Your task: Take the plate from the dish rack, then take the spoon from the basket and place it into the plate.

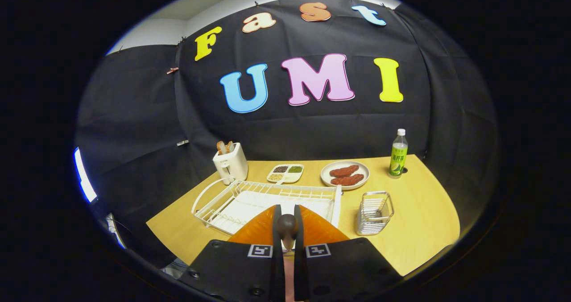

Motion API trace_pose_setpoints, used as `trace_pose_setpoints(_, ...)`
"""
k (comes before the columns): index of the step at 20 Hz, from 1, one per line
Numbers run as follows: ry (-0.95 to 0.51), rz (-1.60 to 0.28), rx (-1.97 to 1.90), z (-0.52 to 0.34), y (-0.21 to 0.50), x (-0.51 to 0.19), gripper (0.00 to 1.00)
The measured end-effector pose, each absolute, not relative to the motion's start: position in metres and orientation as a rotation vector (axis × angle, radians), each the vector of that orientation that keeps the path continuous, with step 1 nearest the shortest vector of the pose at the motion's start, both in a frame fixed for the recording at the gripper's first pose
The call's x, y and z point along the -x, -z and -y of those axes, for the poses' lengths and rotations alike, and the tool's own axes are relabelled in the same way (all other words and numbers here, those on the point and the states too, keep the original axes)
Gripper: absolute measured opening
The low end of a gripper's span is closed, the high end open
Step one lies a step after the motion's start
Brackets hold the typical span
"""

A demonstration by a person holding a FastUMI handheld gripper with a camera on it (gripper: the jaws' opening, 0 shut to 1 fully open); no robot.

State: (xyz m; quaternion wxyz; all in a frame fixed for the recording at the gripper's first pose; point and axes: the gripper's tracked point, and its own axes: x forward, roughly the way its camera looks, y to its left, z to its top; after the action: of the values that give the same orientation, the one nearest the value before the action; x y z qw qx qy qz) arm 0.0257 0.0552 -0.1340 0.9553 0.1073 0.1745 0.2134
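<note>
Tool (287,210) first: its two fingers are pulled in to a narrow gap and both press on a small dark rounded knob with a pale stem running back between them. I'd call that the spoon (287,226), though its other end is hidden by the tool so I can't be totally sure. Going left to right across the table (424,213): a white toaster (229,161) with bread in it sits at the back corner. The white wire dish rack (267,199) is just ahead of the fingers, and its slots look bare. Beyond it there's a little divided tray (285,173) of seasonings, then a round plate of food (345,175) at the back. That one is already loaded, so I doubt it's the task plate. The wire basket (374,213) stands just beside the rack's right end, near the fingers, and a green bottle (398,159) is well beyond it. My read is that the rack step is done and the spoon is out of the basket, so we're on the last bit. Next move needs finding the empty plate, bringing the spoon low over it, and only then easing the fingers apart so it doesn't clatter off.
</note>
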Motion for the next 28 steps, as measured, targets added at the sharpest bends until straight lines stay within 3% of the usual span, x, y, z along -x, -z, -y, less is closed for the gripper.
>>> trace_pose_setpoints(10,-0.541,-0.472,-0.277,-0.135,0.214,0.013,0.12)
trace_pose_setpoints(25,-0.521,-0.556,-0.27,-0.116,0.253,0.014,0.21)
trace_pose_setpoints(28,-0.496,-0.603,-0.261,-0.108,0.259,0.016,0.53)
